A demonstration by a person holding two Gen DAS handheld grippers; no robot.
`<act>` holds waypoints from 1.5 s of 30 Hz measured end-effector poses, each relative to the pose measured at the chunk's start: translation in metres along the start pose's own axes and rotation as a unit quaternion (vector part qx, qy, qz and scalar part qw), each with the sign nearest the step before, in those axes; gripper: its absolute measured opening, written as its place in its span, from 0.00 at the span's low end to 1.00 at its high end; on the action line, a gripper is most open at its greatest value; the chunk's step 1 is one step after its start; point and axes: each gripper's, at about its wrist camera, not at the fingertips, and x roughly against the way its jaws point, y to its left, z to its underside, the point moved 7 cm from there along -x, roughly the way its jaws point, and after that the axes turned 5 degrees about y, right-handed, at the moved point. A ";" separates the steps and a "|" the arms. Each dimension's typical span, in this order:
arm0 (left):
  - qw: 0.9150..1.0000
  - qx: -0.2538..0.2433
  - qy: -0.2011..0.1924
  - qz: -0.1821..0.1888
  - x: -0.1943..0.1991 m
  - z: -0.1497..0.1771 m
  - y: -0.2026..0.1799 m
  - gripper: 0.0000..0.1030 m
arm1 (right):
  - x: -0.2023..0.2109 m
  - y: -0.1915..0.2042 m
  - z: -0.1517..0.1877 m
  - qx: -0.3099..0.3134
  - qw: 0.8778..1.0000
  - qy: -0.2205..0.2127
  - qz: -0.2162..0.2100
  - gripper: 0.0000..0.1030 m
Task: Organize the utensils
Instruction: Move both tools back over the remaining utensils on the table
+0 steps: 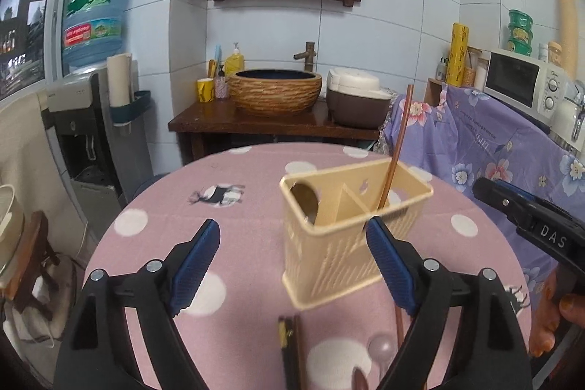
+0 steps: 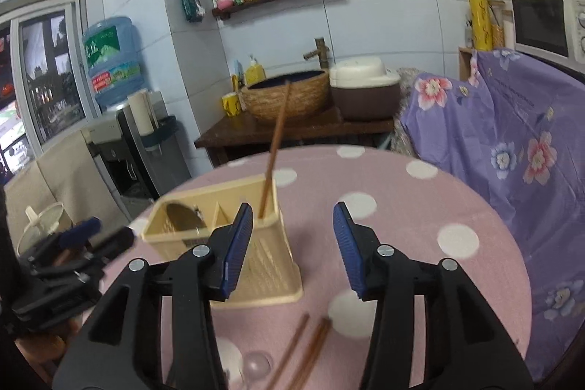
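Observation:
A cream plastic utensil holder (image 1: 351,236) stands on the pink dotted table (image 1: 182,207); it also shows in the right wrist view (image 2: 256,265). One brown chopstick (image 1: 396,148) leans upright in its right compartment, seen too in the right wrist view (image 2: 276,148). A dark round spoon bowl (image 1: 305,198) sits in the left compartment. My left gripper (image 1: 292,236) is open and empty, just in front of the holder. My right gripper (image 2: 292,218) is open and empty, beside the holder's right end. Loose chopsticks (image 2: 303,349) and a clear spoon (image 2: 257,366) lie on the table below.
Dark chopsticks (image 1: 289,349) lie near the table's front edge. A chair draped in purple floral cloth (image 2: 512,148) stands to the right. A wooden stand with a woven basin (image 1: 274,90) and a rice cooker (image 1: 356,101) is behind the table. A water dispenser (image 1: 91,119) stands at left.

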 end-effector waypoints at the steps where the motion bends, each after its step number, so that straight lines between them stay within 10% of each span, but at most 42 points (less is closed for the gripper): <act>1: 1.000 0.005 0.008 -0.001 0.003 0.008 0.004 0.79 | 0.001 -0.003 0.009 -0.001 1.000 0.008 0.005 0.45; 15: 0.992 0.042 0.117 -0.028 0.001 0.116 0.043 0.63 | 0.004 -0.016 0.136 0.010 0.991 0.118 0.062 0.45; 45: 0.983 0.022 0.181 -0.015 -0.017 0.169 0.023 0.46 | -0.013 0.015 0.191 0.043 0.979 0.187 0.073 0.47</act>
